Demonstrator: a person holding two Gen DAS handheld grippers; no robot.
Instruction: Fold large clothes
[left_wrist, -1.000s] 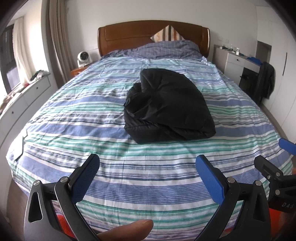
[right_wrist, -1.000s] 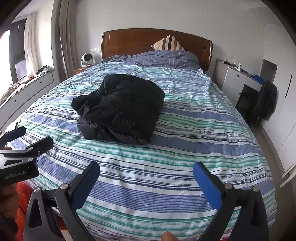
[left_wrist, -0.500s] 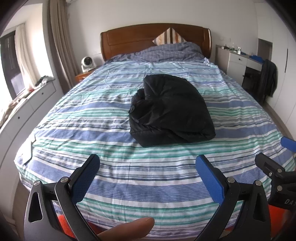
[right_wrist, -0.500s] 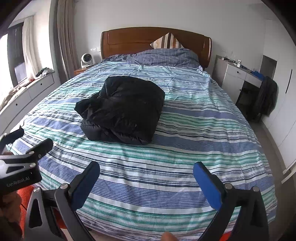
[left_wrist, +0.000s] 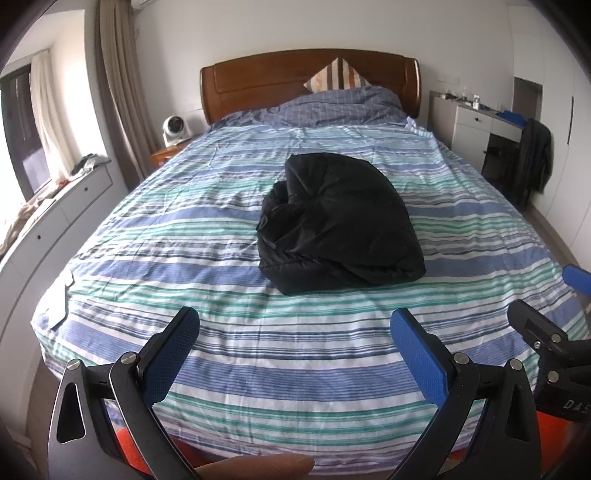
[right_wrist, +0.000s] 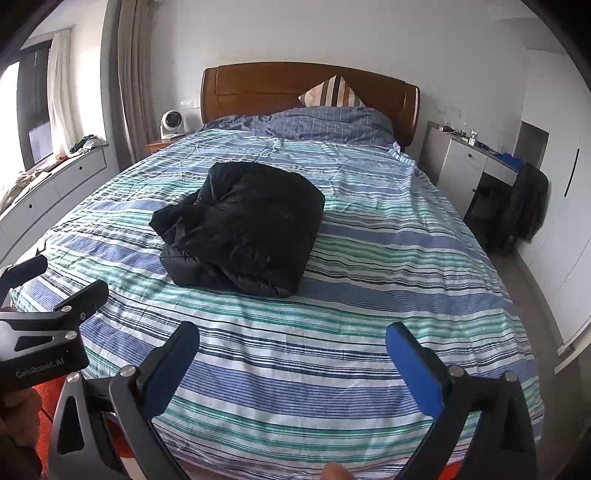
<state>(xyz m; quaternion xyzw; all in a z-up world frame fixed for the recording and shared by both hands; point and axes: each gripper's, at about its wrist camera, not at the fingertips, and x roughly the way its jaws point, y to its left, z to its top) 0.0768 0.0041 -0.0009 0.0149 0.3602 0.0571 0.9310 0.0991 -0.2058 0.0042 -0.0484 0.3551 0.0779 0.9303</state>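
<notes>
A black puffy jacket (left_wrist: 340, 225) lies folded in a compact bundle in the middle of the striped bed (left_wrist: 184, 236); it also shows in the right wrist view (right_wrist: 243, 229). My left gripper (left_wrist: 295, 339) is open and empty, held above the foot of the bed, well short of the jacket. My right gripper (right_wrist: 291, 350) is open and empty, also above the foot of the bed. Each gripper shows at the edge of the other's view: the right one (left_wrist: 546, 332) and the left one (right_wrist: 55, 295).
A wooden headboard (left_wrist: 310, 77) and pillows stand at the far end. A nightstand with a small fan (left_wrist: 175, 129) is at far left, a low white cabinet (left_wrist: 48, 229) along the left wall, a white desk (left_wrist: 476, 125) and a dark hanging garment (left_wrist: 535, 158) at right.
Both grippers have pulled back and up from the bed, so the jacket looks smaller and farther away. Both stay open and empty. The jacket has not moved.
</notes>
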